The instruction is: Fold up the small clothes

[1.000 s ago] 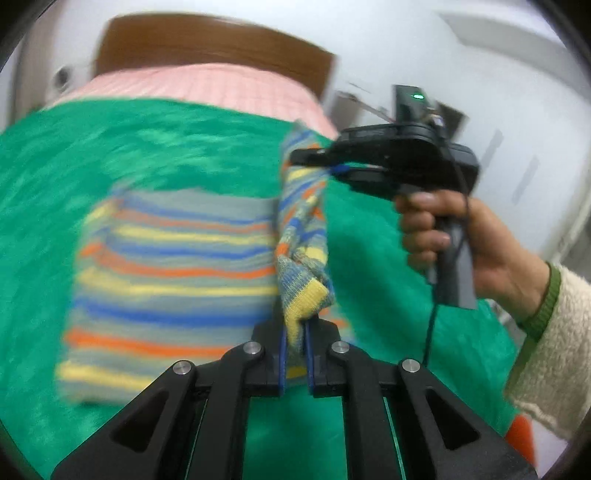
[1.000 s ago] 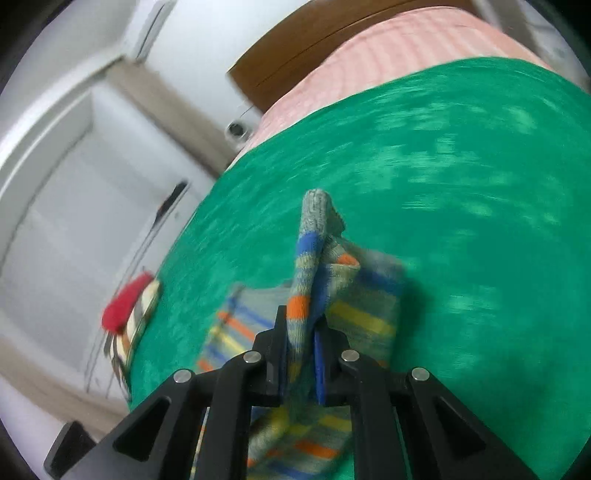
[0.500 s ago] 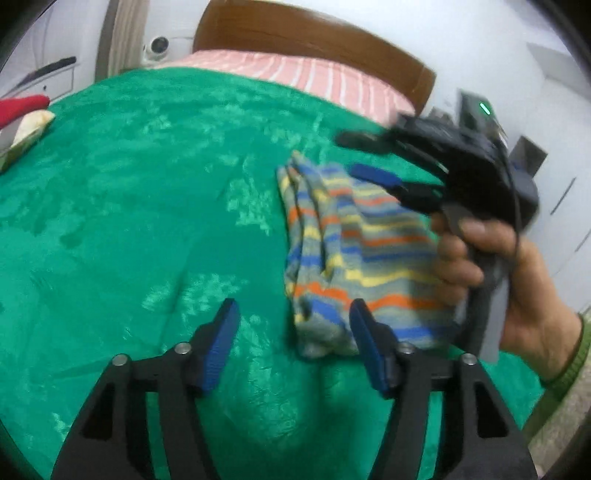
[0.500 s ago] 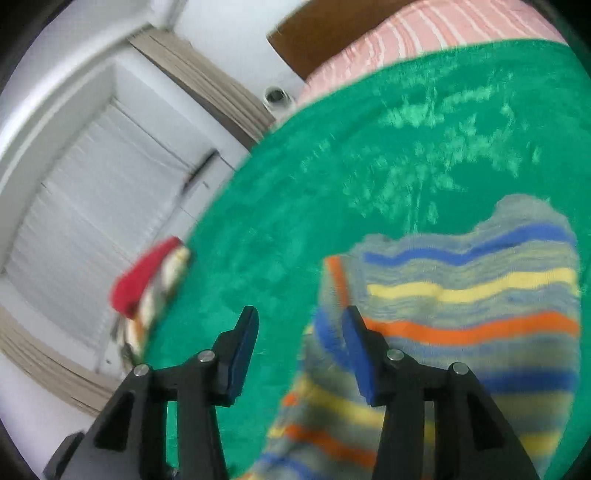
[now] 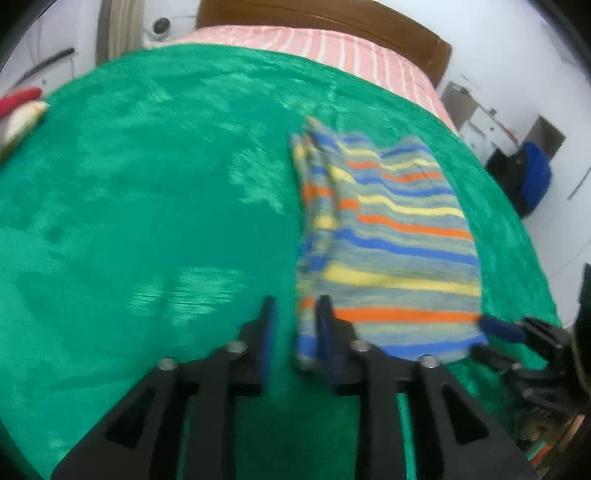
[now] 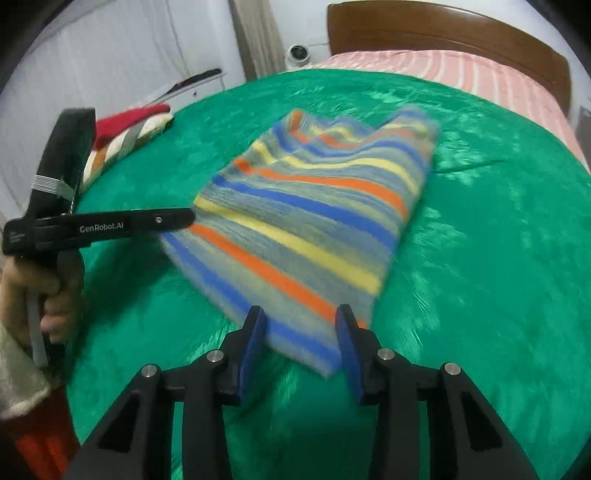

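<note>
Two grippers and one striped garment (image 6: 310, 229) share the green blanket (image 6: 480, 258). Nearest in the right wrist view, the right gripper (image 6: 301, 341) stands partly open after its jaws have just been closing a little; the near corner of the garment lies between its blue pads (image 6: 251, 343), but they do not press on it. In the left wrist view the left gripper (image 5: 293, 332) is also partly open, jaws just narrowed, with the garment's near left corner in the gap and the right pad just beside the cloth; whether it touches is too blurred to tell. The garment, folded flat with blue, yellow and orange stripes, lies toward the blanket's middle, well clear of its edges. One red and striped cloth pile (image 6: 129, 129) sits at the blanket's far left edge. Beyond lie one pink striped sheet (image 6: 461, 70) and one wooden headboard (image 6: 443, 26)
</note>
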`<action>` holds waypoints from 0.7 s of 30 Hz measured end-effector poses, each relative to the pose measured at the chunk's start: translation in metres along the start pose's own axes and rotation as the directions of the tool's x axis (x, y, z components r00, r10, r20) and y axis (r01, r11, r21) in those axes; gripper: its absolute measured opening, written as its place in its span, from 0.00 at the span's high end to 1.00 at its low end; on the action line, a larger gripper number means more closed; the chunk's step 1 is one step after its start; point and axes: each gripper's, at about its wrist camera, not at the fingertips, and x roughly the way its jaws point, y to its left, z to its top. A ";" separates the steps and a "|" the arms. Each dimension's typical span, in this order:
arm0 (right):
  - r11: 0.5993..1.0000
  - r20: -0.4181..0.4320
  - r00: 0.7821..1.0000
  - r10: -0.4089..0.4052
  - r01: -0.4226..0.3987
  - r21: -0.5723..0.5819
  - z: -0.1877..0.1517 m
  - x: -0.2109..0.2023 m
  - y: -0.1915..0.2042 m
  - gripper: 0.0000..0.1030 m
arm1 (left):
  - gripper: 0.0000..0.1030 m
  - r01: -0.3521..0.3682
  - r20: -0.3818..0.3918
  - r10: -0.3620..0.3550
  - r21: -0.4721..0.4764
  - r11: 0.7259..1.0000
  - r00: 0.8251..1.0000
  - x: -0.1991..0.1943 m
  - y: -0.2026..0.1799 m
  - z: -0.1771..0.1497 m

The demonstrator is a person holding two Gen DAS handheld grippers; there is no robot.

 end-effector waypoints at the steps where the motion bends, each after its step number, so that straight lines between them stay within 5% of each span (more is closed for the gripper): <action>1: 1.000 0.009 1.000 0.004 -0.005 0.019 -0.001 -0.007 -0.003 0.56 | 0.60 -0.001 0.016 0.001 -0.009 1.000 1.000 -0.008 0.005 0.003; 4: 0.996 0.094 0.996 -0.004 -0.005 0.090 0.007 -0.032 -0.023 0.38 | 0.28 0.098 0.048 -0.096 -0.034 0.995 0.994 -0.018 0.017 0.028; 6: 0.986 0.128 0.992 0.005 -0.026 0.163 0.023 -0.033 -0.043 0.36 | 0.08 0.197 -0.011 -0.197 -0.020 0.980 0.980 -0.001 0.013 0.052; 8: 0.964 0.158 0.987 0.035 -0.074 0.254 0.044 -0.028 -0.068 0.34 | 0.08 0.238 -0.118 -0.234 0.015 0.971 0.965 0.035 0.003 0.073; 10: 0.933 0.151 0.984 0.091 -0.137 0.332 0.062 -0.010 -0.085 0.34 | 0.08 0.207 -0.188 -0.196 0.042 0.977 0.962 0.063 -0.005 0.083; 14: 0.804 0.116 0.956 0.268 -0.289 0.520 0.081 0.057 -0.114 0.35 | 0.09 0.191 -0.234 -0.175 0.049 0.980 0.956 0.101 -0.016 0.100; 15: 0.766 0.117 0.946 0.303 -0.315 0.560 0.082 0.073 -0.117 0.39 | 0.25 0.184 -0.228 -0.166 0.057 0.981 0.959 0.104 -0.020 0.102; 16: 0.752 0.131 0.942 0.309 -0.326 0.572 0.085 0.084 -0.115 0.56 | 0.43 0.178 -0.232 -0.156 0.077 0.981 0.960 0.107 -0.025 0.101; 17: 0.771 0.116 0.951 0.285 -0.299 0.563 0.090 0.089 -0.109 0.71 | 0.74 0.189 -0.241 -0.162 0.093 0.978 0.957 0.105 -0.029 0.098; 19: 0.872 0.052 0.987 0.152 -0.158 0.463 0.102 0.087 -0.080 0.75 | 0.83 0.185 -0.220 -0.155 0.122 0.975 0.963 0.095 -0.039 0.089; 21: 0.963 0.044 0.998 -0.034 0.021 0.269 0.111 0.069 -0.040 0.78 | 0.84 0.175 -0.165 -0.148 0.164 0.971 0.975 0.078 -0.047 0.088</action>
